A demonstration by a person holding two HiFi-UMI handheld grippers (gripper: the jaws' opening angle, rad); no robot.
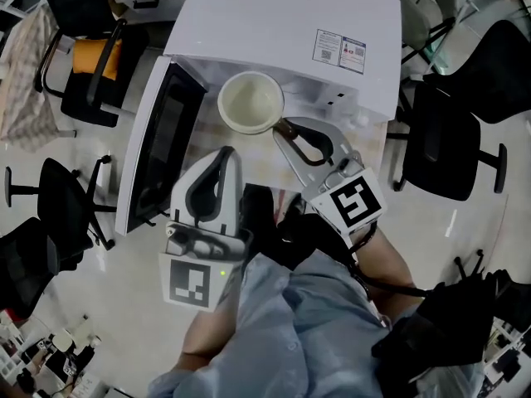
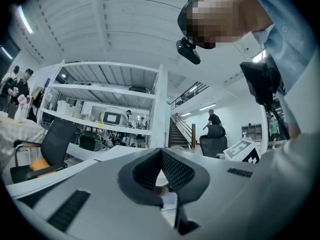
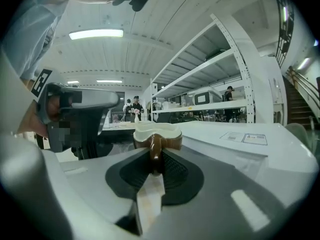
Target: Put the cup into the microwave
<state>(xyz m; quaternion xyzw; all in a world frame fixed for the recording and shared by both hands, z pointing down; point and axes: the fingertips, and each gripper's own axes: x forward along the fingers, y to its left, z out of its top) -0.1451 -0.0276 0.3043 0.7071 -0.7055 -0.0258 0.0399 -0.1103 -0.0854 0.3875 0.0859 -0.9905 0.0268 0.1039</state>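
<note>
An open lab-like workspace: white shelving racks [image 2: 107,91], black office chairs [image 1: 452,143], a staircase [image 2: 179,133].

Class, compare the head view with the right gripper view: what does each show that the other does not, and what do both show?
Only the head view: the microwave's open door swung out at the left, black chairs on the floor around it, and the marker cube on the right gripper. Only the right gripper view: a close look at the jaws shut on the brown handle, plus shelving and a ceiling light. Both: the cream cup, the white microwave top with its labels, and the left gripper.
</note>
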